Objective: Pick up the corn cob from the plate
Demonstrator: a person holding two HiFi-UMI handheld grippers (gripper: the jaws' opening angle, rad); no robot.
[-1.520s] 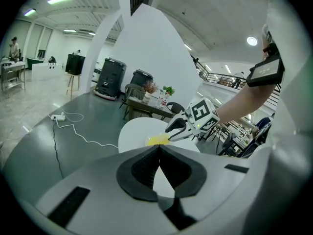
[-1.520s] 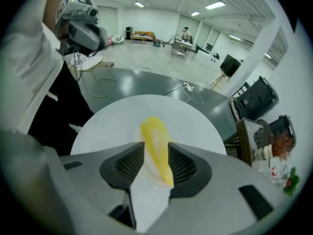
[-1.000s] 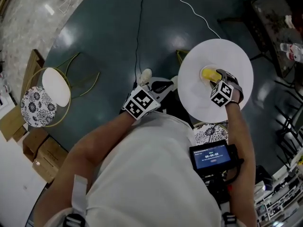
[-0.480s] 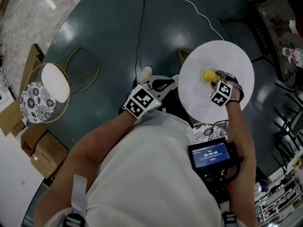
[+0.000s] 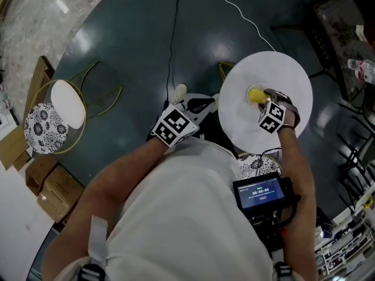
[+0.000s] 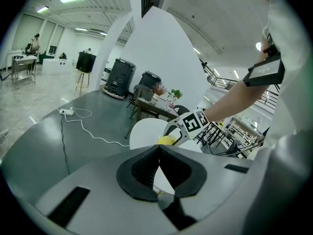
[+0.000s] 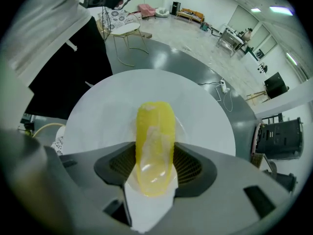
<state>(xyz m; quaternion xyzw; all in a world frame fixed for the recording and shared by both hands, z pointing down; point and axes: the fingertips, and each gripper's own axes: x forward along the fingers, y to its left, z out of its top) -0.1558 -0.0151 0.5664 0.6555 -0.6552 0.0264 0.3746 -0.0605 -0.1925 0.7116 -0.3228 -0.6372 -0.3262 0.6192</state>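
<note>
Because the right gripper (image 7: 155,156) pinches the glossy corn cob (image 7: 155,124) near one end, lifting could tip it loose.

1. I see the corn cob (image 7: 155,131) as a bright yellow, smooth, glossy cob with a rounded far tip. A pale, shiny patch runs along its upper face.
2. In my right gripper view it lies lengthwise along the jaws, near end towards the camera and tip pointing away. The right gripper (image 7: 155,153) has a dark ribbed pad pressed against each flank of it.
3. From the head view the cob (image 5: 255,93) sits near the middle of the white round surface, and only its yellow end shows past the gripper.
4. The plate (image 7: 182,129) is white on white. I can make out only a faint curved edge just beside the cob, so I cannot tell whether the cob rests on it or is lifted clear.
</note>
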